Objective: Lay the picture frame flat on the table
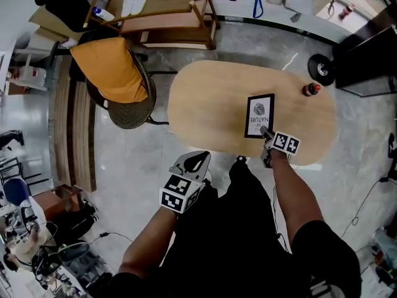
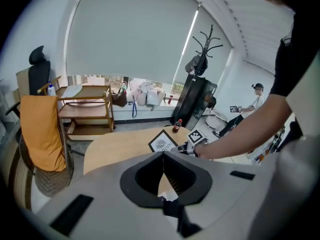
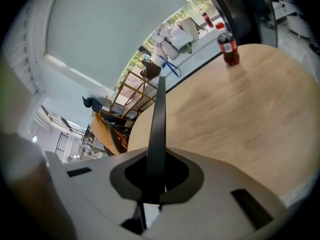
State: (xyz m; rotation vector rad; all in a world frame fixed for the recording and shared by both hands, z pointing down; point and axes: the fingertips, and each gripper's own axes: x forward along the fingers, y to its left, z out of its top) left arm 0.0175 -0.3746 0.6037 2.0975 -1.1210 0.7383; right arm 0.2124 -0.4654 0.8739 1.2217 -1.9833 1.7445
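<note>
Pinching the picture frame (image 1: 259, 115) by the side nearest the table's (image 1: 205, 104) front edge.
The right gripper (image 1: 267, 133) is clamped on the frame, which is on the table, well short of the bottle (image 1: 311, 89) at the far rim. The left gripper (image 2: 163, 155) hangs off the table, jaws pressed together on nothing. Letting go before the frame rests fully could make it slap down, and a backward tug could drag it over the front edge. Only the head view shows its printed face. The right gripper view shows just a thin black edge between the jaws.
</note>
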